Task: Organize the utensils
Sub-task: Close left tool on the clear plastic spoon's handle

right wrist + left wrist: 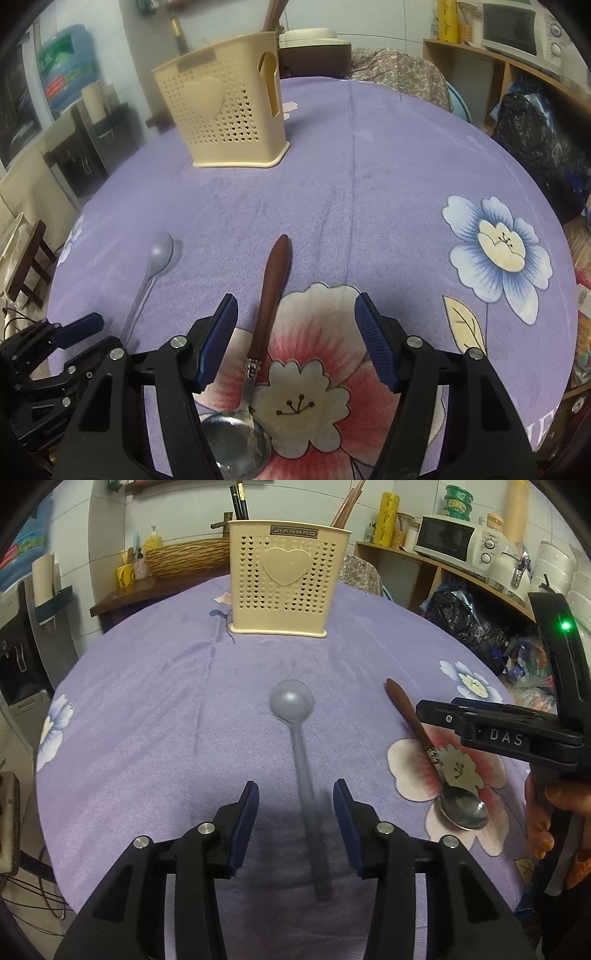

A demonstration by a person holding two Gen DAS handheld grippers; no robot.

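A grey plastic spoon point(301, 760) lies on the purple tablecloth, bowl pointing away. My left gripper point(295, 797) is open with its fingers either side of the spoon's handle, just above it. A metal spoon with a brown wooden handle point(267, 314) lies on the red flower print, bowl toward me. My right gripper point(295, 332) is open around that handle. The beige perforated utensil holder point(282, 579) stands upright at the far side of the table and holds chopsticks; it also shows in the right wrist view point(225, 110). The grey spoon point(153, 266) shows left there.
The round table's cloth point(388, 166) has blue and red flower prints. Shelves with a microwave point(450, 539) and bags stand at the right. A wicker basket point(184, 557) sits behind the table. A water dispenser point(70, 62) stands at the left.
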